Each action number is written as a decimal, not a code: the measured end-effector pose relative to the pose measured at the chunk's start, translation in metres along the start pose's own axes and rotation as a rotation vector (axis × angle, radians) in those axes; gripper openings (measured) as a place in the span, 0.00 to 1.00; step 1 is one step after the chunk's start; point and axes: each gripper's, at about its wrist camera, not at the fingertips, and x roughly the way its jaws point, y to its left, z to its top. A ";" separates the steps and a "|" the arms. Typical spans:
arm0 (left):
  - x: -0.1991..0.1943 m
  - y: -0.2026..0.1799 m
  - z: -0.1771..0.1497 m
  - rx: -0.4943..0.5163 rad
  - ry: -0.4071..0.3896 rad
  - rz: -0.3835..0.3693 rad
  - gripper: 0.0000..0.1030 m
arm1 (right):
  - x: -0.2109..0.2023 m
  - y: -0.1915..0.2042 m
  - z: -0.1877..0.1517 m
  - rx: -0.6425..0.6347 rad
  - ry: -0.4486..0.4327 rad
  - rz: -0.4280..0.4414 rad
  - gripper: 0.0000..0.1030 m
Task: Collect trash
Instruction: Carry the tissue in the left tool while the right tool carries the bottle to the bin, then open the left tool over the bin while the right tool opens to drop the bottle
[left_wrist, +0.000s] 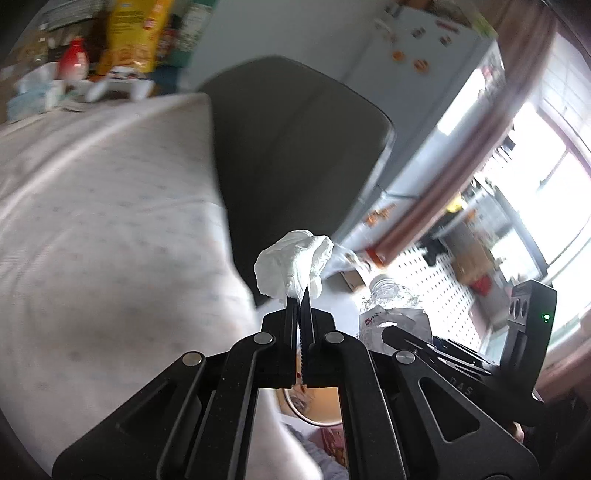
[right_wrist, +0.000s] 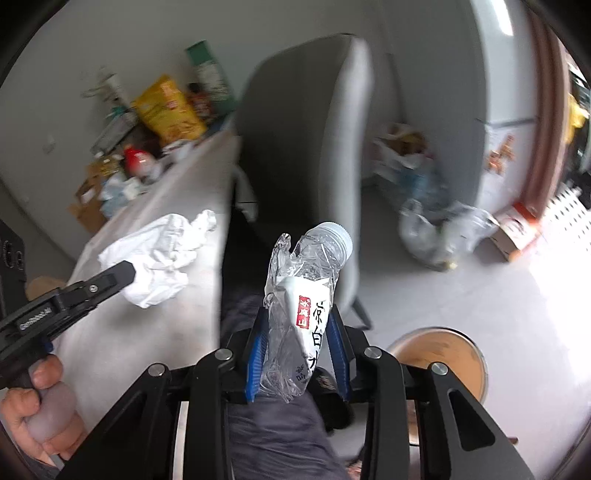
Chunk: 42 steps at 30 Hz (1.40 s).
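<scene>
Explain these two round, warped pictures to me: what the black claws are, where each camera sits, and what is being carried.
No robot here: a person holds two handheld grippers, each with a fisheye camera looking along its fingers. The left wrist view shows the left gripper shut on a crumpled white tissue. The right wrist view shows the right gripper shut on a crushed plastic water bottle; the left gripper and the person's hand appear at its left edge. Beside them is a table with a pale cloth, snack bags and clutter at its far end, and a grey chair.
</scene>
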 end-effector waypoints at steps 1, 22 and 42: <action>0.008 -0.009 -0.002 0.013 0.015 -0.008 0.02 | -0.002 -0.010 -0.002 0.013 0.002 -0.013 0.30; 0.114 -0.093 -0.054 0.155 0.256 -0.040 0.02 | -0.003 -0.159 -0.069 0.208 0.071 -0.171 0.31; 0.158 -0.109 -0.080 0.200 0.376 -0.022 0.02 | 0.011 -0.203 -0.089 0.340 0.076 -0.204 0.50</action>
